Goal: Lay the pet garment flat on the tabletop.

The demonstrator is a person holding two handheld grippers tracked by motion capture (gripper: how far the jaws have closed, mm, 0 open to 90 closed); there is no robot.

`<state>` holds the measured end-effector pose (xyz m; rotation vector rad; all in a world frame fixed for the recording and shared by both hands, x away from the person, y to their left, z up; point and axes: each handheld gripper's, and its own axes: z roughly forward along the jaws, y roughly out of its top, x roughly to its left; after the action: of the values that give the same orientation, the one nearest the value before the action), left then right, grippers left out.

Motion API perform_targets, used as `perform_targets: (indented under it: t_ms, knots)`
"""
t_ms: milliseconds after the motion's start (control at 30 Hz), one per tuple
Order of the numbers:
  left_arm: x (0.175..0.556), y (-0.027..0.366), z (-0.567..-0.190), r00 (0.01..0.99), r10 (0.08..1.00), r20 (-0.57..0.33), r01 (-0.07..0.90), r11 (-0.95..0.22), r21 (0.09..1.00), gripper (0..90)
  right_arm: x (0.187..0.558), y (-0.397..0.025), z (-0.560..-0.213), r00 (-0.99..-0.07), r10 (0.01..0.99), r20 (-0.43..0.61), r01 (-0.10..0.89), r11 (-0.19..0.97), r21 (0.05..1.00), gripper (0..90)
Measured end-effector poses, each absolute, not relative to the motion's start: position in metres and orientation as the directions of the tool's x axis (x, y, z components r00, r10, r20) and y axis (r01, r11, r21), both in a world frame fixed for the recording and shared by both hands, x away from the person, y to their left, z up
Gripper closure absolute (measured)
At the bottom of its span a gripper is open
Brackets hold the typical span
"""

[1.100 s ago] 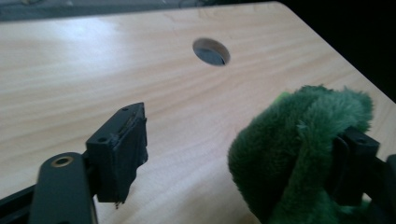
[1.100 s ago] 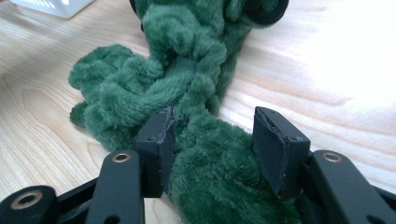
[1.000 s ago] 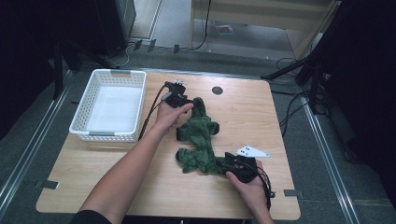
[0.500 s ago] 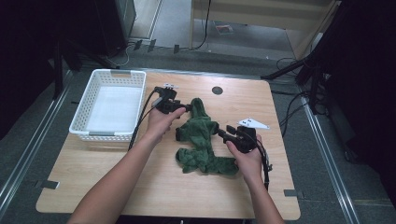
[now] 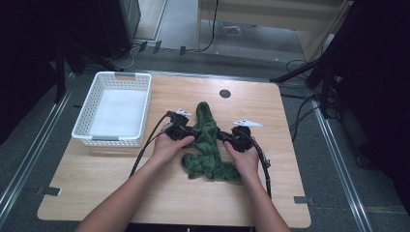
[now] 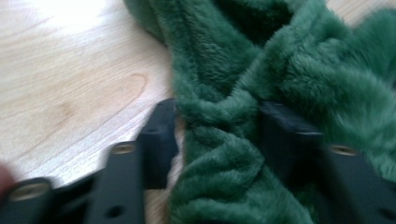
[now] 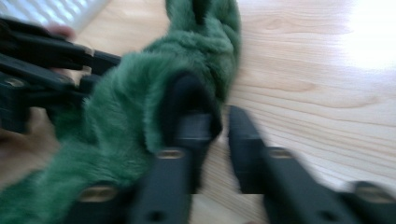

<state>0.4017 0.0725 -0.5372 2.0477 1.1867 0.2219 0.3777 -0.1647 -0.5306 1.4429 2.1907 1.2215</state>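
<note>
A green plush cloth (image 5: 208,140) lies bunched lengthwise on the middle of the wooden table (image 5: 121,188). My left gripper (image 5: 186,131) meets its left side at mid-length. In the left gripper view a thick fold of the cloth (image 6: 219,70) is pinched between the two black jaws of my left gripper (image 6: 219,126). My right gripper (image 5: 227,137) presses in from the cloth's right side. In the blurred right gripper view its jaws (image 7: 219,121) stand almost together, with the edge of the cloth (image 7: 130,93) draped over the left one. The left gripper (image 7: 46,51) shows beyond the cloth.
A white plastic basket (image 5: 109,140) sits at the table's left, close to my left hand. A round dark hole (image 5: 225,93) marks the table's far middle. Cables trail from both grippers toward the near edge.
Both hands came to the cloth's middle: the left gripper slid down from its far end, the right gripper rose from its near right corner. The cloth has gathered narrower between them.
</note>
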Motion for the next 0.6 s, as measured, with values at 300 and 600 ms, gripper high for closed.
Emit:
perform_targets:
  t_ms: [300,600]
  knots:
    - [0.399,0.088,-0.538,0.572,0.796,-0.197,0.637,-0.280,0.718,65.7,0.369,-0.195,-0.531,-0.460,0.868,0.189,0.603,0.149,0.784,89.6]
    - [0.403,0.083,-0.543,0.561,0.788,-0.254,0.663,-0.245,0.707,60.0,0.381,-0.163,-0.528,-0.562,0.801,0.206,0.572,0.196,0.797,53.7]
